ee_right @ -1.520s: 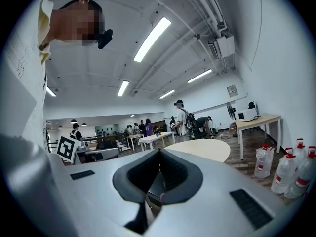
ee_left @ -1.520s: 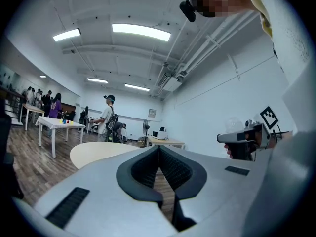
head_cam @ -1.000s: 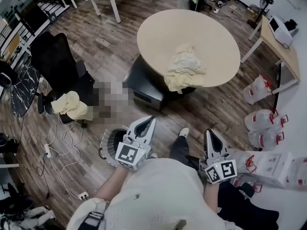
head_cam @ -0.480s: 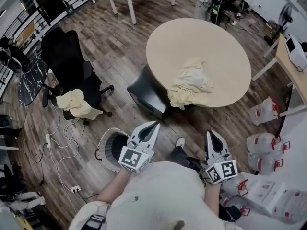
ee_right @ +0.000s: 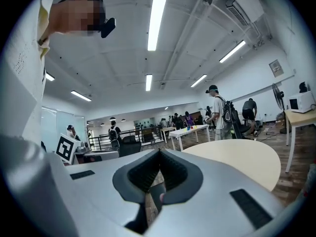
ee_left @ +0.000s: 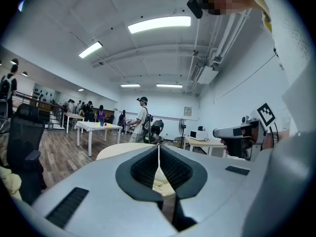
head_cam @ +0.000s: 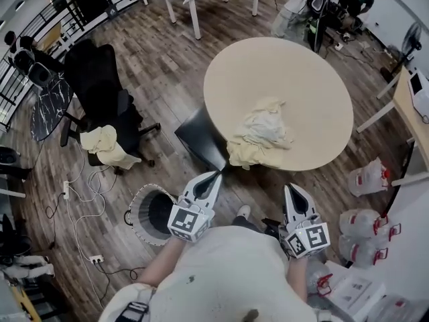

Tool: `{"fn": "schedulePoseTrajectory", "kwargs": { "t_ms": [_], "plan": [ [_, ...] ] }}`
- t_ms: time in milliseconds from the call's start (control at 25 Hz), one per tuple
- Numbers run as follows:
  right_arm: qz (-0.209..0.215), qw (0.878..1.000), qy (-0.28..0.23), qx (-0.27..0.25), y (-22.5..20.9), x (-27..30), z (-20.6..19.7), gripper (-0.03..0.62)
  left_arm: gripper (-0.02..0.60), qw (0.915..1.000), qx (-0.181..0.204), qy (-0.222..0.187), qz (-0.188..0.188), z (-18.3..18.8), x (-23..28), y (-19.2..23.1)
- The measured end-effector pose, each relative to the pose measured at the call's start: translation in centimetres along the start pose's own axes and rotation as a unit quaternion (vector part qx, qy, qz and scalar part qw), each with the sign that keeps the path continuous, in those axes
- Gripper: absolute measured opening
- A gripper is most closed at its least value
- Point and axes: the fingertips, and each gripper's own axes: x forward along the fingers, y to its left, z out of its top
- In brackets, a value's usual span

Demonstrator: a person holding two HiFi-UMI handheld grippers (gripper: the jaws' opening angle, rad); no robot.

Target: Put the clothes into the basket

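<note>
Two grippers sit in your hands, held close to your body and aimed toward the round table (head_cam: 295, 72). Your left gripper (head_cam: 214, 175) has its jaws pressed together with nothing between them, and your right gripper (head_cam: 289, 188) is the same, jaws closed and empty. One pile of pale clothes (head_cam: 260, 131) lies on the near side of the table, with a yellowish fold hanging over the edge. A second yellow garment (head_cam: 104, 146) is draped on the seat of the black office chair (head_cam: 100, 79) off to your left. Your basket (head_cam: 133, 210) stands on the wood floor just left of your left gripper, between you and the chair, well apart from both lots of clothes.
</note>
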Motion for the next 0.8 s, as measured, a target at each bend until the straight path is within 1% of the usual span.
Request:
{"fn": "schedulePoseTrajectory", "kwargs": {
  "t_ms": [320,440,640,680,760,800],
  "plan": [
    [0.022,1.000,0.002,-0.011,-8.3,0.2,1.7,0.008,0.023,0.9997,0.001,0.004,0.022,-1.2,8.1,-2.7],
    [0.029,0.999,0.009,-0.012,-10.3,0.1,1.7,0.008,0.023,0.9996,0.005,0.010,0.028,-1.7,10.3,-3.3],
    [0.031,0.999,0.013,-0.007,-12.4,0.5,1.7,0.008,0.026,0.9989,-0.008,0.036,0.030,-3.5,12.8,-3.2],
    [0.031,0.999,0.011,-0.006,-12.8,0.7,1.8,0.008,0.034,0.9987,-0.008,0.041,0.030,-3.9,13.3,-3.1],
    [0.027,1.000,0.010,-0.005,-13.6,1.0,1.9,0.008,0.083,0.9982,-0.004,0.053,0.028,-4.7,14.5,-2.8],
    [0.024,1.000,0.011,-0.004,-14.0,1.2,1.9,0.008,0.089,0.9979,-0.003,0.058,0.027,-5.1,15.1,-2.6]
  ]
}}
